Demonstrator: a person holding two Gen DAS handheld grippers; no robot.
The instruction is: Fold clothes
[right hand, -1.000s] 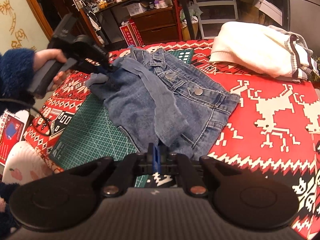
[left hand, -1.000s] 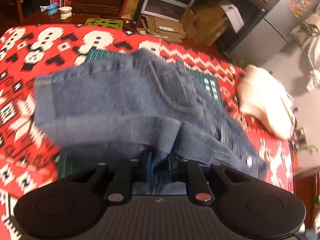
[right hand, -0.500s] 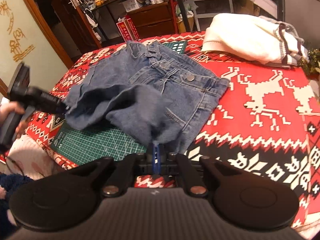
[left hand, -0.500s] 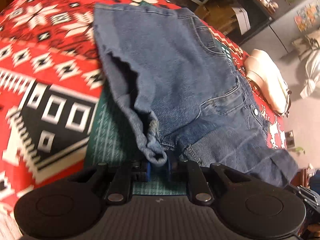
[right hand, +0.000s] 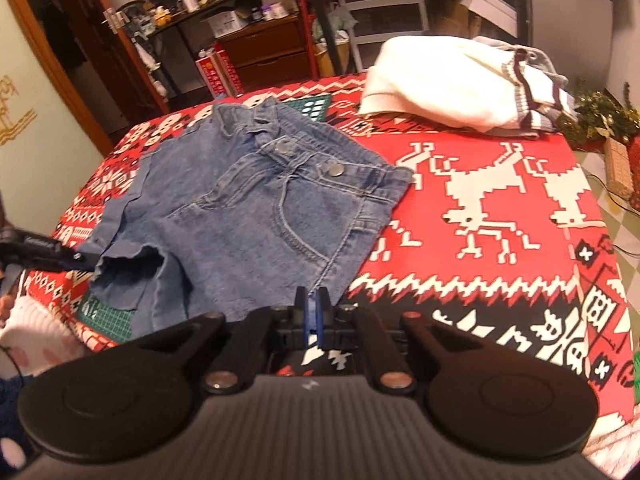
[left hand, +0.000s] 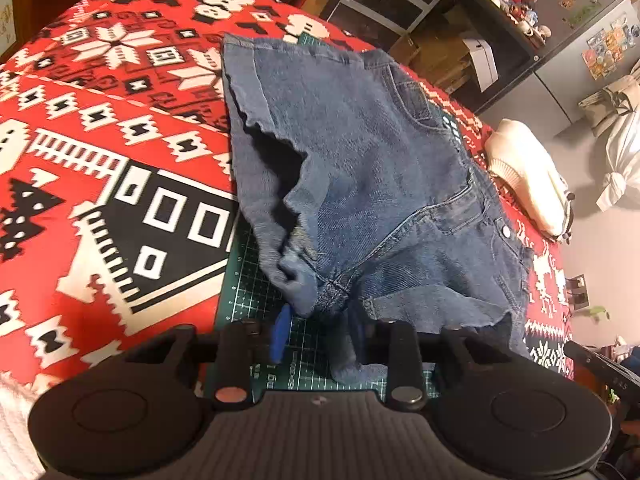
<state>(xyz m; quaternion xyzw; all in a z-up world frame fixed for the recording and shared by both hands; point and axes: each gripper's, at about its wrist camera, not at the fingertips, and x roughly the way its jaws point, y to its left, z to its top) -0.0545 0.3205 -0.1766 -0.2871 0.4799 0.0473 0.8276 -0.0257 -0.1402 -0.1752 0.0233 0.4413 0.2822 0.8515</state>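
Left gripper (left hand: 318, 334) is opening its jaws, with the hem of the blue denim shorts (left hand: 372, 184) lying between them, unpinched. Those shorts are lying mid-surface on the red patterned blanket (right hand: 500, 216). Right gripper (right hand: 311, 312) is staying closed, gripping nothing, at the shorts' near edge.

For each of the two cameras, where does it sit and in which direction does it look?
Left wrist: sits on the left gripper, looking down across the denim shorts toward shelves; its jaws are opening, a shorts hem lying between them.
Right wrist: sits on the right gripper, shut at the shorts' near hem, facing the white sweater; the left gripper shows at the left edge.
Shared: shorts, sweater, green cutting mat, red patterned blanket.
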